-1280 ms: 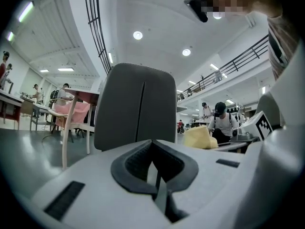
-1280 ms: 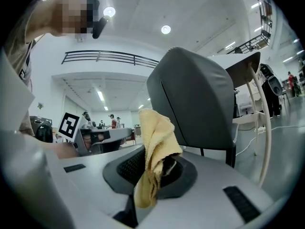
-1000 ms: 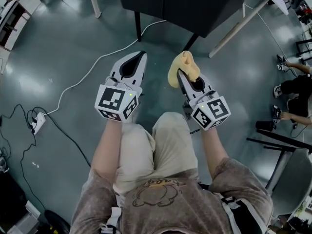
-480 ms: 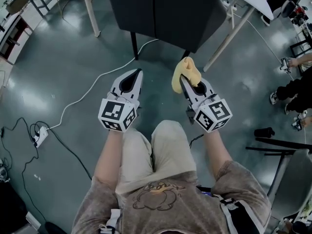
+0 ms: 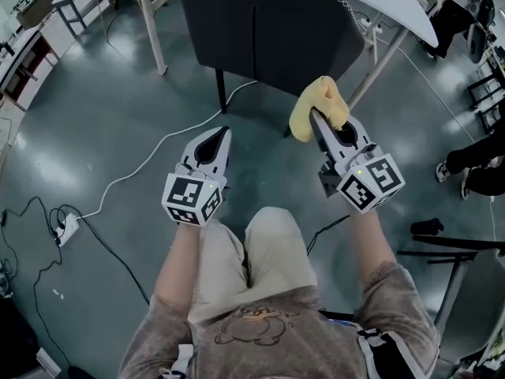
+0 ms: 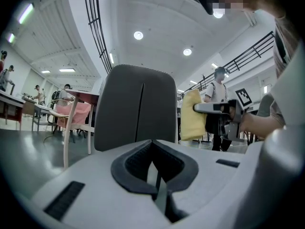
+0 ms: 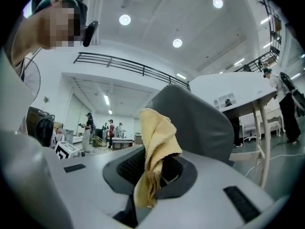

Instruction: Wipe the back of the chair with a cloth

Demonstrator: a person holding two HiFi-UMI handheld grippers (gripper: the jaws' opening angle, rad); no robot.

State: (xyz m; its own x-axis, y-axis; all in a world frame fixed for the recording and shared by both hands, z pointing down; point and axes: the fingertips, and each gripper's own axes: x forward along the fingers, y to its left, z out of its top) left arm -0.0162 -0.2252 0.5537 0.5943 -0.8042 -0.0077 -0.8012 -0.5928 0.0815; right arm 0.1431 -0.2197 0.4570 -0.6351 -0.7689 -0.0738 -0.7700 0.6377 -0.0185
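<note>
right gripper point(image 5: 322, 123), clamped on the yellow cloth point(image 5: 318, 105), has moved up-frame toward the dark chair back point(image 5: 268, 30) at top centre. cloth now near its lower edge, no contact seen. left gripper point(image 5: 215, 139) closed, empty, centre-left. wiping likely imminent.

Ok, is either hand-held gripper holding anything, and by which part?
The right hand-held gripper is shut on the yellow cloth, pinching a bunched fold; the rest bulges past the tips. The left hand-held gripper is shut and empty.
</note>
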